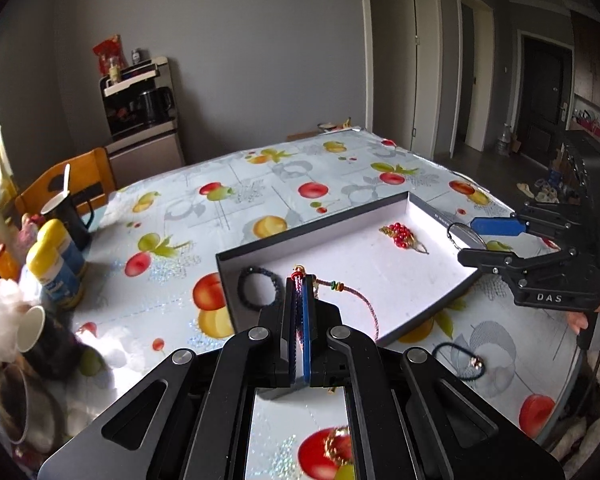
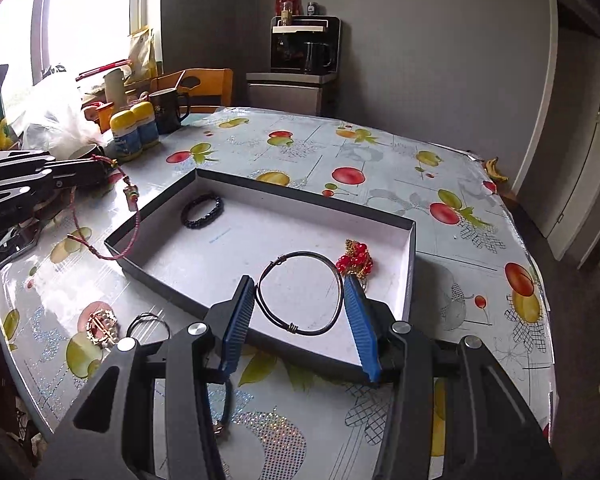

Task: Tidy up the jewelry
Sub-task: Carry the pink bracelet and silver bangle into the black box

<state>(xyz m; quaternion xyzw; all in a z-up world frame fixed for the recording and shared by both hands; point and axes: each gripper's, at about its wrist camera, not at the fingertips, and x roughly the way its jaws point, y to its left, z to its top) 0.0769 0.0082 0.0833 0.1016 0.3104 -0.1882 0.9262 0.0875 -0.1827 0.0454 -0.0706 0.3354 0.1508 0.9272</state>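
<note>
Now our left gripper [image 1: 299, 280] pinches the pink cord bracelet [image 2: 134, 216] over the tray's left rim [image 2: 148, 208]; our right gripper [image 2: 300, 286], half-spread, holds the wire bangle [image 2: 300, 292] above the near rim.

One shallow box [image 2: 408, 248]; one black bead bracelet [image 2: 202, 211]; one red bead cluster [image 2: 354, 261]; one wire bangle [image 2: 300, 293]; one pink cord bracelet [image 2: 134, 226]; two yellow-capped bottles [image 2: 134, 130].

The pink cord bracelet [image 1: 366, 306] vanishes behind the left tongs [image 1: 300, 280] — its far end hidden.

black grippers [image 1: 299, 280], blue ribbed pads [image 2: 360, 320], silver screws, white "DAS" marking
</note>
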